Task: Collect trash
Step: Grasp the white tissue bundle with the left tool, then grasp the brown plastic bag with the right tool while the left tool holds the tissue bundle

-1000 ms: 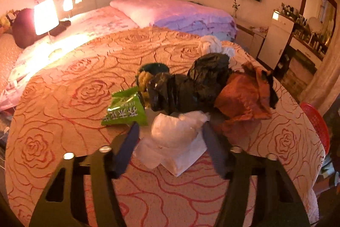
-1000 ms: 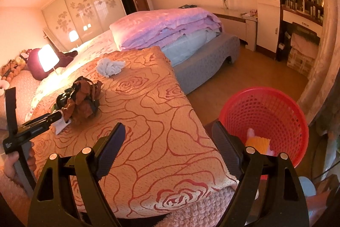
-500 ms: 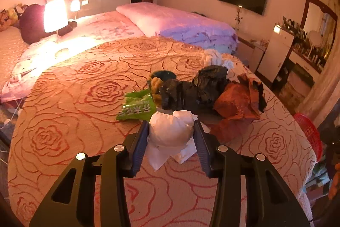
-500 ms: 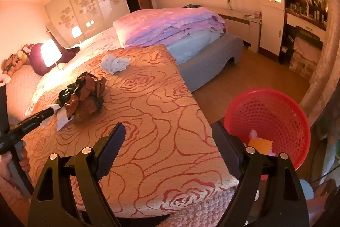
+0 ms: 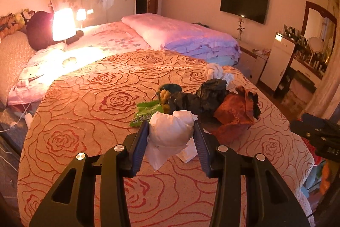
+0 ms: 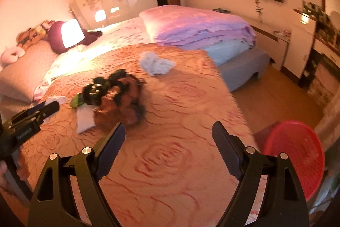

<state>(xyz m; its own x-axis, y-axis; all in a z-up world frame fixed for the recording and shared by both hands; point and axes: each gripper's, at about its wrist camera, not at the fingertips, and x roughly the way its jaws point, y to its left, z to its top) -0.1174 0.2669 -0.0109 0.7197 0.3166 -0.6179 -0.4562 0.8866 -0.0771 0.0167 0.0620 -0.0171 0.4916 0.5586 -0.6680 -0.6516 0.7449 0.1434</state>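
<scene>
My left gripper (image 5: 170,131) is shut on a white crumpled tissue wad (image 5: 170,131) and holds it above the rose-patterned bedspread (image 5: 85,120). Behind it lies a trash pile: a green wrapper (image 5: 146,113), black plastic bags (image 5: 204,95), an orange-brown bag (image 5: 233,114) and a white paper piece (image 5: 188,152). A white crumpled cloth (image 5: 214,71) lies farther back. My right gripper (image 6: 167,137) is open and empty above the bedspread, right of the pile (image 6: 119,95). The red mesh basket (image 6: 297,159) stands on the floor at the right.
A folded pink and purple quilt (image 5: 182,35) lies at the bed's far end. A lit lamp (image 5: 62,24) stands at the left. A white cabinet and dresser (image 5: 280,61) line the right wall. The left gripper (image 6: 31,118) shows at the right wrist view's left edge.
My left gripper closed on the white tissue wad and lifted it off the bed. My right gripper swung left, away from the red basket and toward the pile.
</scene>
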